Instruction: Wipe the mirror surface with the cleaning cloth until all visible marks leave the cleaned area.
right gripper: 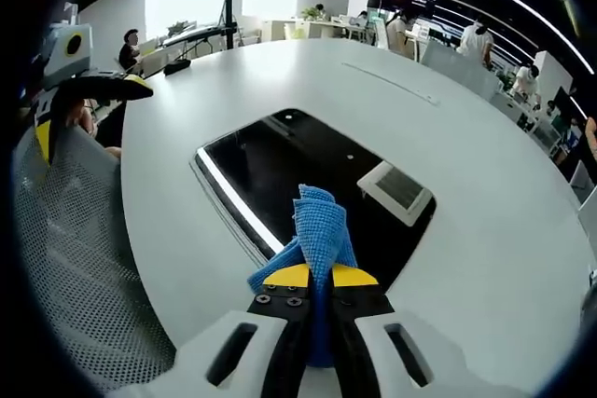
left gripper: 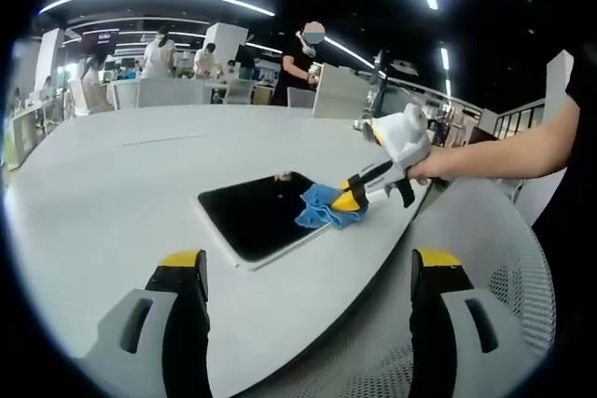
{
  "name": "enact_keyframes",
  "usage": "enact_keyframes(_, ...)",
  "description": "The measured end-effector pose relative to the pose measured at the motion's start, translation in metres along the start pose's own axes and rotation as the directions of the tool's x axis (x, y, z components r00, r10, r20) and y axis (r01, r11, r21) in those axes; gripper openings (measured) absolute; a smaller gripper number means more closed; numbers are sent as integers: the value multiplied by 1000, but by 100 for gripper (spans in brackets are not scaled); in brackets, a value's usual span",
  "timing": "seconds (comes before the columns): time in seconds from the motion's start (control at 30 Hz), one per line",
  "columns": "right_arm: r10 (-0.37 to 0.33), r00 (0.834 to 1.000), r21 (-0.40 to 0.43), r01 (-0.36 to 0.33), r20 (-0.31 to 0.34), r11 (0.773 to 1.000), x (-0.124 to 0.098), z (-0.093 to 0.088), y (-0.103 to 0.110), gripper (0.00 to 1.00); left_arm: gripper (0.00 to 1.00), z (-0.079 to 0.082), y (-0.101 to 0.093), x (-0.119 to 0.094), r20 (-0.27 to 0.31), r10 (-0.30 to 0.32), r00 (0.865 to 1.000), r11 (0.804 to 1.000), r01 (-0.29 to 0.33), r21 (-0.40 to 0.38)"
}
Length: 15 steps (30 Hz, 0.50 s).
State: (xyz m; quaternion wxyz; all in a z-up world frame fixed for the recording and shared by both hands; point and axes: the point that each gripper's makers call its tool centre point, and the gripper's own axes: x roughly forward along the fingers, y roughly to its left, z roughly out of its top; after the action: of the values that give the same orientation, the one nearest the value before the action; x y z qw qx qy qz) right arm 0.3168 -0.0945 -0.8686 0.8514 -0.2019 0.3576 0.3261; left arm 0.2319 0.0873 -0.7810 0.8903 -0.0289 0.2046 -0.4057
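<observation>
Open-plan office space with ceiling light strips and people standing at far workstations forms the backdrop.

Left gripper view: a large rounded white desk (left gripper: 112,184) carries a flat rectangular mirror (left gripper: 256,214), dark with reflection, lying near the desk's curved near edge. The left tongs (left gripper: 308,272) rise from the bottom with jaws spread wide and nothing between them, hovering off the desk over a white mesh chair (left gripper: 508,291). From the right, a person's forearm brings in the right tongs (left gripper: 353,199), which press a blue cleaning cloth (left gripper: 326,209) onto the mirror's right end.

Right gripper view: the right tongs (right gripper: 321,279) are clenched on the cleaning cloth (right gripper: 315,230), whose bunched free end rests on the mirror (right gripper: 280,165) close to its near edge. A bright strip and a ceiling vent show as reflections in the glass. The left tongs (right gripper: 89,81) show at upper left, well apart from the mirror, above the mesh chair (right gripper: 70,258).

Wiping appears to be under way at one end of the mirror. Whether marks remain is too fine to tell. The next move likely calls for sweeping the cloth across the rest of the glass with steady downward pressure. Open desk lies beyond and beside the mirror, but its near side sits close to the desk's rim, so strokes toward the person have little margin.
</observation>
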Motion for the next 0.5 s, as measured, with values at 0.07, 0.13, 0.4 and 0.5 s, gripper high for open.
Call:
enact_keyframes(0.07,-4,1000,6,4,-2,1000,-2,-2,-2,0,88,0,-1,0,-2,-4,1000,1000,4,2)
enact_keyframes(0.13,-7,1000,10,7,-6,1000,-3,-4,-3,0,88,0,-1,0,-1,-5,1000,1000,5,3)
enact_keyframes(0.4,2,1000,22,-2,-5,1000,-3,-3,-3,0,88,2,-1,0,12,-2,1000,1000,2,3)
enact_keyframes(0.5,2,1000,23,-2,-6,1000,-3,-3,-3,0,88,3,0,0,13,-3,1000,1000,3,3)
